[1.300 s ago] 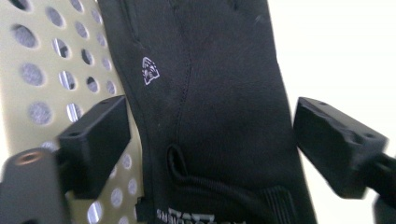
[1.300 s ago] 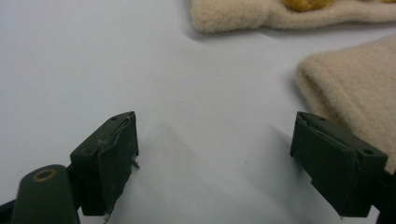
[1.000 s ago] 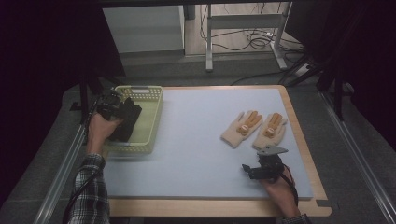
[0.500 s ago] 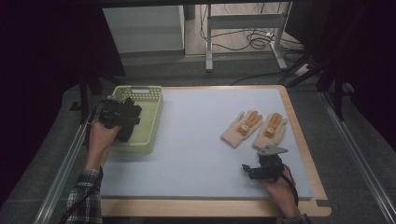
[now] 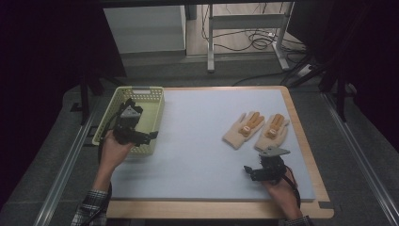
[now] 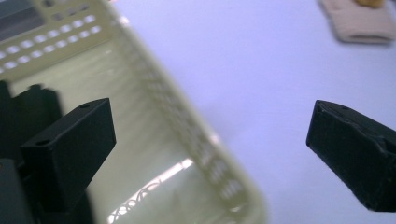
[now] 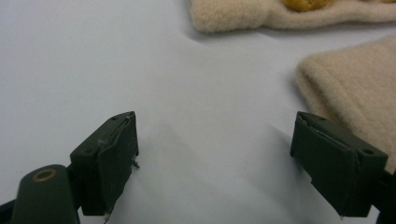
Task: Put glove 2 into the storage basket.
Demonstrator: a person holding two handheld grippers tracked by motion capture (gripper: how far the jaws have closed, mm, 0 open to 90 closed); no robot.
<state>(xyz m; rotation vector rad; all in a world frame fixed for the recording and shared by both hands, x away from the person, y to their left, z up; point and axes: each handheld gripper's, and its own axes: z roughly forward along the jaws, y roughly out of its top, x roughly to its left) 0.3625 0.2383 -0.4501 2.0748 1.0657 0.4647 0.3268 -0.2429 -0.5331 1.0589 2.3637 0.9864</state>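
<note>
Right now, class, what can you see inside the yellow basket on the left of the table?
The basket looks empty: its bare pale floor shows in the left gripper view. The left gripper, jaws open, hangs over its near right rim and hides that corner from above. The gloves lie outside, on the mat.

I can read no text, label, brand, number or sign anywhere here. The basket [image 5: 149,104] at my ten o'clock carries only rows of holes, no lettering. The gloves [image 5: 256,129] at my one o'clock show orange patches, too small and blurred for me to tell whether anything is written on them. The desk [image 5: 202,141] is plain, without marks. My own fingers [image 7: 109,161] are bare black blocks with screw holes and no print.
</note>
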